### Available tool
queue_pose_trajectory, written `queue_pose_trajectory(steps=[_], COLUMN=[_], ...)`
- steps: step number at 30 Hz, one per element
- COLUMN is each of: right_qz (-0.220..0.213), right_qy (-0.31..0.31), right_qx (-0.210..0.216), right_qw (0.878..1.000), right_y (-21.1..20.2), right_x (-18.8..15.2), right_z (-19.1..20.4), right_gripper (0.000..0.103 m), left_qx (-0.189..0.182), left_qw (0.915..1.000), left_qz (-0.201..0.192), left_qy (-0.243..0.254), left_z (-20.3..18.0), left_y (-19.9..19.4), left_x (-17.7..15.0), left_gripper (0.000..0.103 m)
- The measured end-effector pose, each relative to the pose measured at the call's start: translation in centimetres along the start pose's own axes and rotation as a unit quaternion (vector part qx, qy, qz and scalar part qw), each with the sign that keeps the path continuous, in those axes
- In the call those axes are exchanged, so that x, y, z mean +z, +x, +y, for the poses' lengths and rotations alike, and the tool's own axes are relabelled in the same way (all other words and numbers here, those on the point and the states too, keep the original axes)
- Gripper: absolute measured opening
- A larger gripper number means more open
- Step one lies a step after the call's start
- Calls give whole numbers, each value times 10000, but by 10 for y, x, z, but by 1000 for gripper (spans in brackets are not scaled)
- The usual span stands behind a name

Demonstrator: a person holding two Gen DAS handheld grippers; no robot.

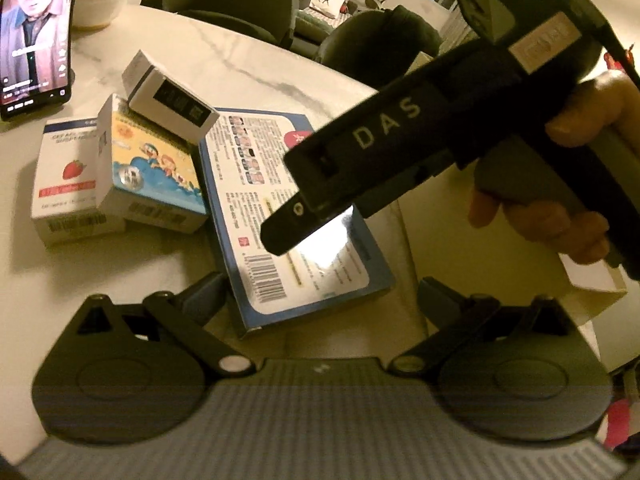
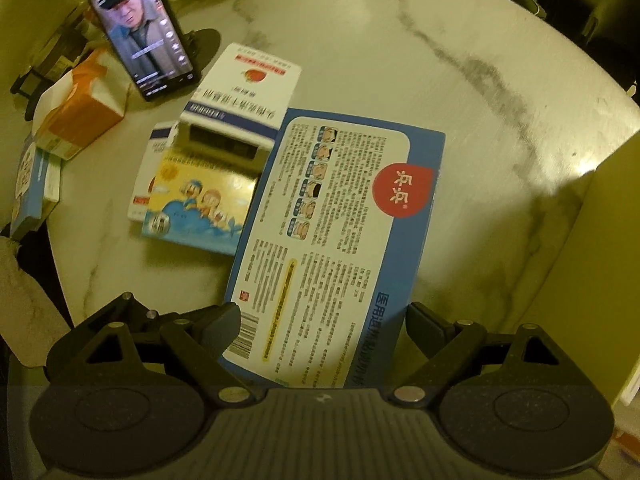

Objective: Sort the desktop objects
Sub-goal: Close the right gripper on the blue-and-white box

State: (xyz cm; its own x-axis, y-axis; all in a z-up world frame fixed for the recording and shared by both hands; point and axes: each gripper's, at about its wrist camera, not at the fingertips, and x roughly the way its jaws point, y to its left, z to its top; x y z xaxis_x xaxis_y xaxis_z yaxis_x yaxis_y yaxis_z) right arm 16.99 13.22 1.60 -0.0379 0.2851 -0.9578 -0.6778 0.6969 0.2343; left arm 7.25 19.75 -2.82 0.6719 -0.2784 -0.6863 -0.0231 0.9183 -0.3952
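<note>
Desk point(image 2: 360, 40): white marble top; we take the blue box as our landmark for everything on it.
Blue box point(image 2: 340, 216): large flat carton, printed back face up. Its near end sits between the right gripper's point(image 2: 324, 320) fingers.
Right gripper state: fingers spread wide, one on each long edge of the blue box; we cannot tell whether the pads press on it or merely flank it.
Left gripper point(image 1: 320, 296): fingers released, nothing between them, hovering at the blue box's near corner.
Small boxes: cartoon box point(image 2: 192, 204) touching the blue box's left edge; strawberry box point(image 1: 64, 176) beyond that; a grey-white box point(image 1: 168, 100) stacked on top.
Phone point(image 2: 140, 32): propped upright, well left of and behind the blue box.
Step, as we judge it: seizing the blue box for sorting. Next calls for a firm squeeze, then a lift clear of the cartoon box.
Hard to make out: the pale wall point(image 2: 600, 260) right of the blue box, perhaps a bin, is cut off; box print blurred.
</note>
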Motion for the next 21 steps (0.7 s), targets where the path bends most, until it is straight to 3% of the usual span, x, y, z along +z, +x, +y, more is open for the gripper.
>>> queue_pose_trajectory(steps=[15, 21], right_qz=[-249, -721], right_qy=[-231, -68], right_qx=[-212, -225], right_qw=[9992, 9971], right_y=[-5, -7], right_x=[-47, -69], right_z=[39, 45], right_gripper=[91, 92], left_qx=[100, 18], left_qw=[9999, 9999], left_qz=[10, 19], left_qy=[127, 124], left_z=[4, 9], left_y=[-28, -38], left_x=[-29, -42], left_gripper=[103, 103])
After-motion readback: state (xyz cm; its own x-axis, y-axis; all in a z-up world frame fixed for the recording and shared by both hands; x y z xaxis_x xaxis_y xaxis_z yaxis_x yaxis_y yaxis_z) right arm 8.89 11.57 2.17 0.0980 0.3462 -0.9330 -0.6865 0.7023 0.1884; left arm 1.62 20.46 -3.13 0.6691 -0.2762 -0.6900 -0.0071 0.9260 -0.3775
